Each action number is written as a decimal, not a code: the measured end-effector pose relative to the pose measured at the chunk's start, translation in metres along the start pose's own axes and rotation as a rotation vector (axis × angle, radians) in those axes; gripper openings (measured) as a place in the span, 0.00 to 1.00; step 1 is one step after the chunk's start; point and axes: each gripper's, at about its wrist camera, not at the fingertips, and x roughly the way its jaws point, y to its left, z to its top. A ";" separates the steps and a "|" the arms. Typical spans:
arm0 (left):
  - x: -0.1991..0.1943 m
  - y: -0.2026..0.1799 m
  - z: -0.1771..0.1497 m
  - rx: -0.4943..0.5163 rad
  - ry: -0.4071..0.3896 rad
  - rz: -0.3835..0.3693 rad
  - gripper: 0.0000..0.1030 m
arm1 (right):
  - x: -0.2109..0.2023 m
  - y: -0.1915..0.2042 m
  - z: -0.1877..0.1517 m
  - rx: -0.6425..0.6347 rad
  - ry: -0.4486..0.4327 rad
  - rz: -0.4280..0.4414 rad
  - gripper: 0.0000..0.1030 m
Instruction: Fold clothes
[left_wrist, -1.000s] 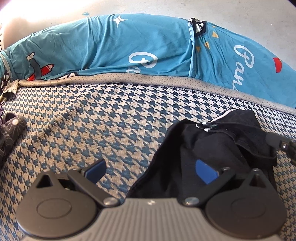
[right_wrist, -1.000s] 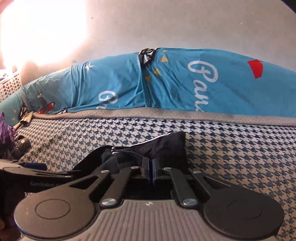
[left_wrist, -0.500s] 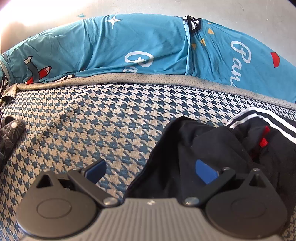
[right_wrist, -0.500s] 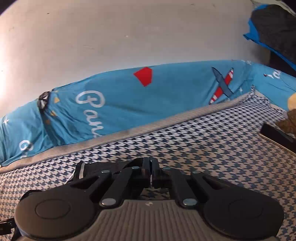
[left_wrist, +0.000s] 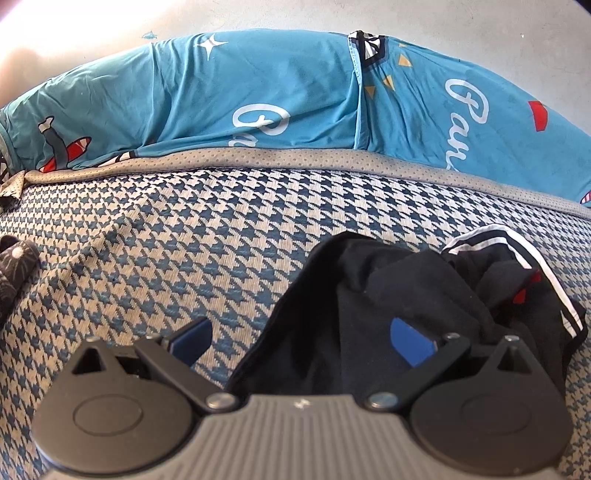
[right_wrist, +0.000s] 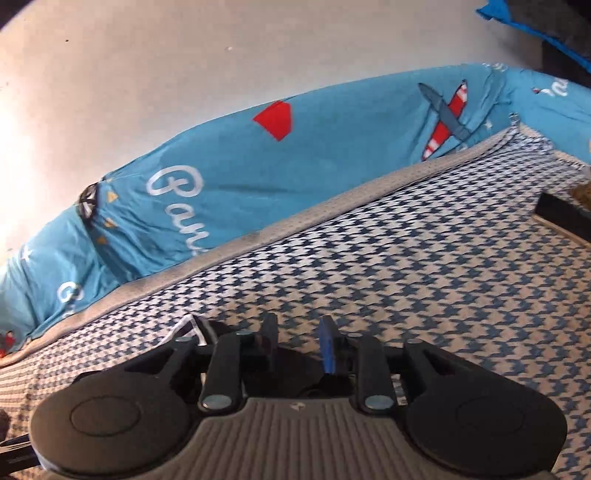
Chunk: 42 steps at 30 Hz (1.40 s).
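Fingers of the left gripper (left_wrist: 301, 338) stand wide apart at the bottom of the left wrist view, w/ nothing clamped: the left pad is over bare houndstooth cover (left_wrist: 207, 236), the right blue pad over the black garment (left_wrist: 406, 295). That garment lies crumpled at lower right of the frame, on the cover, w/ white stripes (left_wrist: 517, 251) along its far edge and a small red bit near them.

Right gripper (right_wrist: 301, 343) has its jaws partly apart; they have just been opening. Between them only the patterned cover shows, so no cloth is pinched. A piece of the black garment w/ a white edge (right_wrist: 192, 326) sits just beside the left finger, lower centre-left of the frame.

Farther up, a grey dotted border (left_wrist: 295, 158) runs across, and behind it a blue printed sheet (left_wrist: 280, 85) w/ white lettering and a plane (right_wrist: 447, 114). At right edge a dark flat object (right_wrist: 561, 218) lies on the cover.
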 end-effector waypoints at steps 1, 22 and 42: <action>0.000 0.000 0.002 -0.012 -0.007 -0.009 1.00 | 0.002 0.006 0.001 -0.016 0.004 0.020 0.32; 0.047 -0.027 0.010 -0.014 0.095 -0.164 1.00 | 0.111 0.078 -0.020 -0.307 0.149 0.064 0.58; 0.035 0.020 0.035 -0.074 -0.049 0.273 0.81 | 0.061 0.064 0.023 -0.081 -0.235 -0.081 0.10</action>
